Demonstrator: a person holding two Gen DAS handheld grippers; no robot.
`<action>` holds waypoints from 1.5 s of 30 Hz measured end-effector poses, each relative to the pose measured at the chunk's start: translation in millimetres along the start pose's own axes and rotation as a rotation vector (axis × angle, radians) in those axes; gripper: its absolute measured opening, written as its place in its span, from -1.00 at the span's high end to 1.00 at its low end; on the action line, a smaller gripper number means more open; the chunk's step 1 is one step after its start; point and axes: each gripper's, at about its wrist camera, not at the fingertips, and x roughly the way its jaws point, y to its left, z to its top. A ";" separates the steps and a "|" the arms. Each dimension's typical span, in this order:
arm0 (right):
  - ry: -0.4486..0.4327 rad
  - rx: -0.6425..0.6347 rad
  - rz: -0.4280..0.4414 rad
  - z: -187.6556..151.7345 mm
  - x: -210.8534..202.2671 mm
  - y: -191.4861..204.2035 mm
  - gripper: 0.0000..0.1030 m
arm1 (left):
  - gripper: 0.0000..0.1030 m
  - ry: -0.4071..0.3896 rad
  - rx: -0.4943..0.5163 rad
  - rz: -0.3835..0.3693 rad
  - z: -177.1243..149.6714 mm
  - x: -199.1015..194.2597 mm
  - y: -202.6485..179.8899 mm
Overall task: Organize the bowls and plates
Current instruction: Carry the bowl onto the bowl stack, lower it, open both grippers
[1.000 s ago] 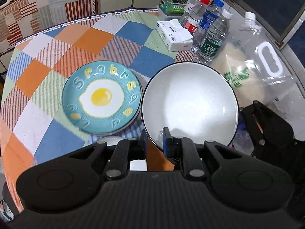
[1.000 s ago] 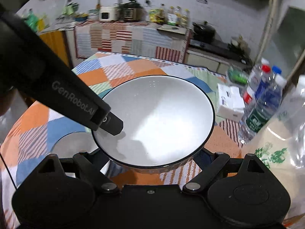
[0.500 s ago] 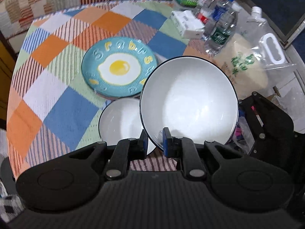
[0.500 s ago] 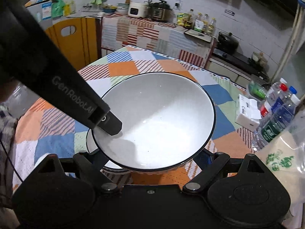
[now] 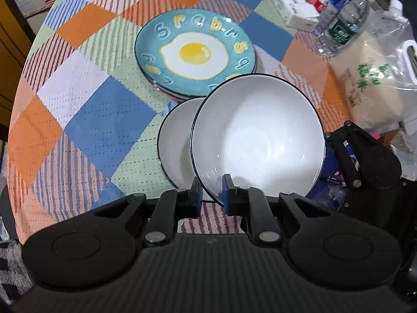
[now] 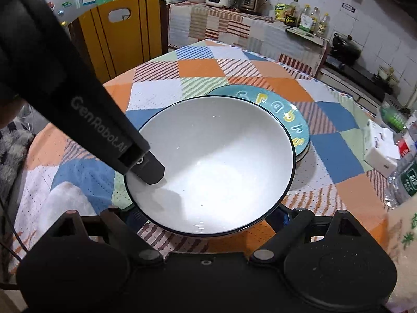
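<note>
The left gripper (image 5: 211,192) pinched the near rim of the large white dark-rimmed ceramic bowl (image 5: 256,140), the right gripper (image 6: 206,216) cradling it wide, held overlapping and right of the smaller white bowl (image 5: 177,143) on the checked tablecloth (image 5: 104,120).

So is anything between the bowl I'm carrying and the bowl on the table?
Nothing visible. The held bowl, pinched at its rim by the left gripper, hangs just over the right part of the table bowl, whose inside looks empty. The egg plate lies behind, clear of the way.
</note>
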 end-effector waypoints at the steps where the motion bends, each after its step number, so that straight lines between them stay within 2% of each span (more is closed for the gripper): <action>1: 0.004 0.003 0.009 -0.2 2.4 -0.5 -0.81 | 0.74 0.002 -0.004 0.005 -0.2 1.5 0.7; 11: 0.021 0.025 0.083 1.3 13.7 -4.1 -0.81 | 0.74 0.033 -0.030 0.049 3.7 15.7 8.6; 17: 0.022 0.036 0.090 3.6 19.1 -6.5 -0.83 | 0.74 0.027 -0.057 0.058 7.9 22.7 13.6; 20: 0.006 0.034 0.076 4.9 19.9 -7.1 -0.85 | 0.71 0.012 -0.035 0.073 10.1 26.0 13.9; 30: 0.022 0.035 0.086 5.6 15.5 -7.8 -0.86 | 0.70 0.042 -0.042 0.026 10.0 21.9 17.5; 35: 0.023 0.024 0.105 5.3 12.2 -6.8 -0.86 | 0.70 0.031 -0.051 0.041 5.9 17.2 17.3; 40: 0.010 -0.048 0.076 5.3 16.8 2.4 -0.86 | 0.56 0.011 -0.028 0.104 4.6 21.2 16.3; 45: 0.005 -0.090 0.037 5.7 19.2 10.6 -0.89 | 0.55 0.011 -0.044 0.089 4.2 30.1 26.3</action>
